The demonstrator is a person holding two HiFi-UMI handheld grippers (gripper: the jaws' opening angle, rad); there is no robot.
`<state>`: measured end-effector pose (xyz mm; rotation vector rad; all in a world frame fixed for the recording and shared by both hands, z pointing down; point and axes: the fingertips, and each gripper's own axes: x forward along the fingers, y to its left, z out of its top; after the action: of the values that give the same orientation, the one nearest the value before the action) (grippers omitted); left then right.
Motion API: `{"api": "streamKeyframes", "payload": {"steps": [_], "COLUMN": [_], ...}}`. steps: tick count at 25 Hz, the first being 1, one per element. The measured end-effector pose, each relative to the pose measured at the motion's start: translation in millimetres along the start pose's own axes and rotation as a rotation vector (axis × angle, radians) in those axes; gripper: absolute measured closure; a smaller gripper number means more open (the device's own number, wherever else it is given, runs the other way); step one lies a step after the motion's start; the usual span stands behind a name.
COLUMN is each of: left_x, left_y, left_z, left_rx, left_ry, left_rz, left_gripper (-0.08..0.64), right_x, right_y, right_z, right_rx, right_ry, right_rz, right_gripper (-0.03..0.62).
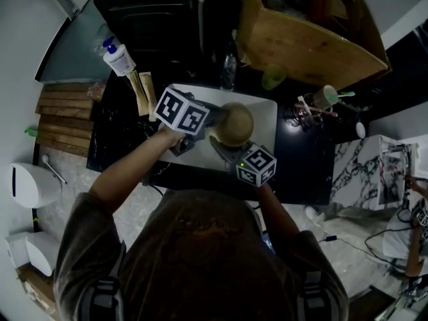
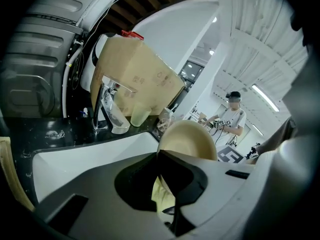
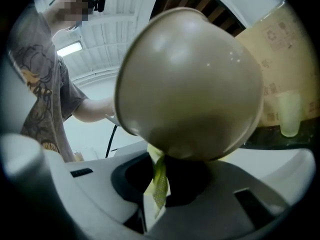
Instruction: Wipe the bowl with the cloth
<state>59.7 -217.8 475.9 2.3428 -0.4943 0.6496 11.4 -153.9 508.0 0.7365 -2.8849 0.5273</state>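
Observation:
A beige bowl (image 1: 235,124) is held in the air over the white sink (image 1: 266,112), tilted on its side. My left gripper (image 1: 212,122) comes in from the left and is shut on the bowl's (image 2: 192,138) rim; in the left gripper view my left gripper (image 2: 165,159) has its jaws closed together at the bowl's edge. My right gripper (image 1: 224,149) reaches up from below. In the right gripper view my right gripper (image 3: 159,176) is shut on a yellow-green cloth (image 3: 160,184), which is pressed against the underside of the bowl (image 3: 192,89). Most of the cloth is hidden.
A soap pump bottle (image 1: 119,59) stands at the back left on the dark counter. A cardboard box (image 1: 307,39), a green cup (image 1: 273,77) and a cup of utensils (image 1: 328,97) sit behind the sink. A faucet (image 2: 100,109) rises by the sink. A person (image 2: 231,116) stands in the background.

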Motion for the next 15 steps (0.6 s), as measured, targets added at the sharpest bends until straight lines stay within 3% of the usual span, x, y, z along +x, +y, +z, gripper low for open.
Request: {"api": "streamKeyframes", "payload": {"steps": [9, 15], "left_x": [4, 0], "left_y": [-10, -11], "left_z": [-11, -5], "left_rx": [-0.013, -0.012], "left_ry": [0.029, 0.006], "left_rz": [-0.052, -0.057], "left_gripper": [0.549, 0.549], "right_x": [-1, -10], "right_y": [-13, -27], "right_z": [-4, -4], "right_rx": [-0.017, -0.003], "right_ry": [-0.003, 0.001], "right_rz": [-0.052, -0.078], "right_gripper": [0.557, 0.556]}}
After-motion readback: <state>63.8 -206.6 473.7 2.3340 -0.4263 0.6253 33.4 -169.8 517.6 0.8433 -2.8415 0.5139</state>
